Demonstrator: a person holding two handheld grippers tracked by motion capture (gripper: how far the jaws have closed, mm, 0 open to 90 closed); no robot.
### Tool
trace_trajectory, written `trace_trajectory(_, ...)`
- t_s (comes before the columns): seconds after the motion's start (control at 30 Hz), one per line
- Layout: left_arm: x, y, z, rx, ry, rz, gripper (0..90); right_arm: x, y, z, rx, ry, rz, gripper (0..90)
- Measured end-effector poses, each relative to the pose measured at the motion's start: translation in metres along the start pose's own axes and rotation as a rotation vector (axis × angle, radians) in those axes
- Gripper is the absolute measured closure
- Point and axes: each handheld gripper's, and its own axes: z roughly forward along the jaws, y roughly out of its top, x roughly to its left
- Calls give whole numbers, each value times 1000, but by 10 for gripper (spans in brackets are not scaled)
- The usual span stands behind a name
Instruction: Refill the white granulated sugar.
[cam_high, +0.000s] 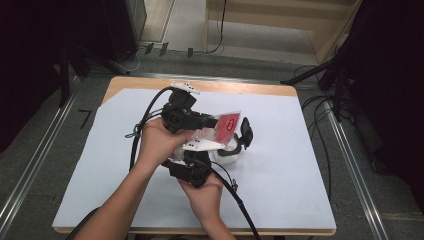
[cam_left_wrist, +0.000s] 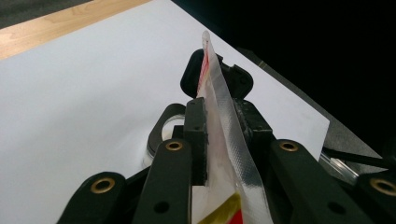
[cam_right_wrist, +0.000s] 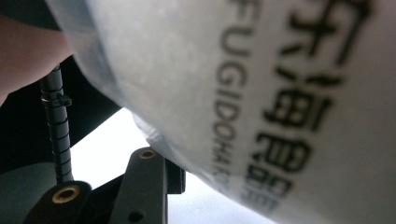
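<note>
While the desk stretches out under its pale sheet, with only a strip of bare wood showing along the far edge, we have both hands working close together near its middle, slightly toward the far side. Our left gripper sits on the far side of the pair and reaches toward the right edge of the desk; our right gripper comes in from the near side below it, its cable trailing back toward the near edge. Between the two hangs the clear plastic packet with a red label, lifted off the sheet. In the left gripper view that packet stands edge-on and upright between the two black jaws, which are drawn in flat against its sides, so our left gripper has it pinched firmly; a red and yellow print shows at the packet's lower end. Beyond it we see the black jaws of the right gripper meeting the packet's far end. In the right gripper view the packet presses right up to the camera, blurred, with dark printed lettering across it, and one black jaw lies against its lower edge; we cannot tell from this whether our right gripper is clamped on it. A small whitish thing shows just beneath the packet, too hidden to name.
</note>
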Motion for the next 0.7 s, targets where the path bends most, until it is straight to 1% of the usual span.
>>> trace_trajectory(0.43, -1, 0, 1, -5, -3, 6, 774, 0, 0, 0, -6, -2, -1, 639)
trace_trajectory(0.7, -1, 0, 2, 1, 3, 9, 774, -2, -1, 0, -4, 3, 0, 639)
